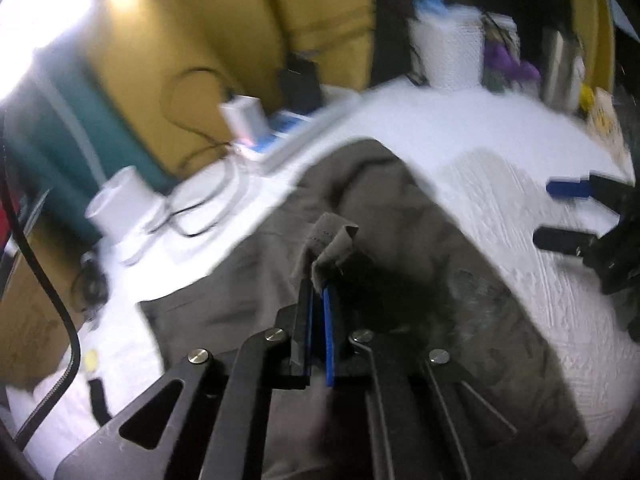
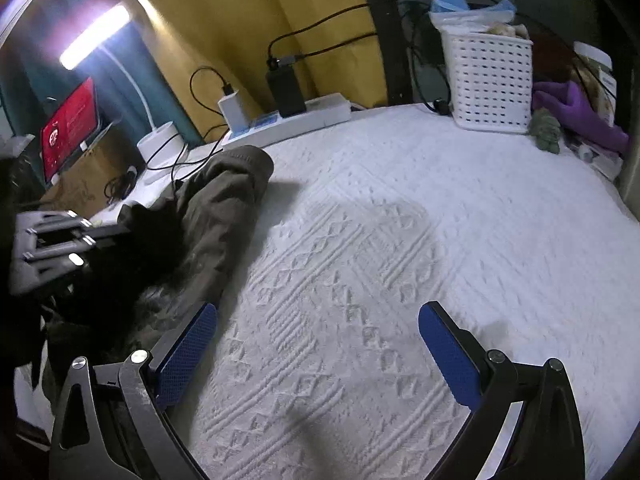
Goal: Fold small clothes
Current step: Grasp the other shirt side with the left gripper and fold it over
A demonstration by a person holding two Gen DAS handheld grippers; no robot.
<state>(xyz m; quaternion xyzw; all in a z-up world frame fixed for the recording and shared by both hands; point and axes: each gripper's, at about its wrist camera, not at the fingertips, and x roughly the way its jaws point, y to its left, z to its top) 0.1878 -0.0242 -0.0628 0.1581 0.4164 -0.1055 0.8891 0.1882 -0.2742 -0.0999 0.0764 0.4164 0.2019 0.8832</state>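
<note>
Left hand-held gripper (image 1: 320, 280) pinching olive garment (image 1: 400, 220), white basket (image 2: 490, 80) holding bags

From the left wrist we look forward along the left gripper (image 1: 319, 280), close above an olive-brown garment (image 1: 400, 216) on a white quilted bedspread (image 1: 480, 184), facing yellow curtains (image 1: 224, 20). From the right wrist we look along the right gripper (image 2: 318, 316), low over the bedspread (image 2: 400, 220), facing the same curtains (image 2: 224, 8). Both views share the garment (image 2: 224, 196), a white power strip (image 1: 288, 140) (image 2: 304, 120), a white perforated basket (image 1: 448, 56) (image 2: 490, 80), and each other's gripper: the right (image 1: 560, 216) and the left (image 2: 92, 236).
</note>
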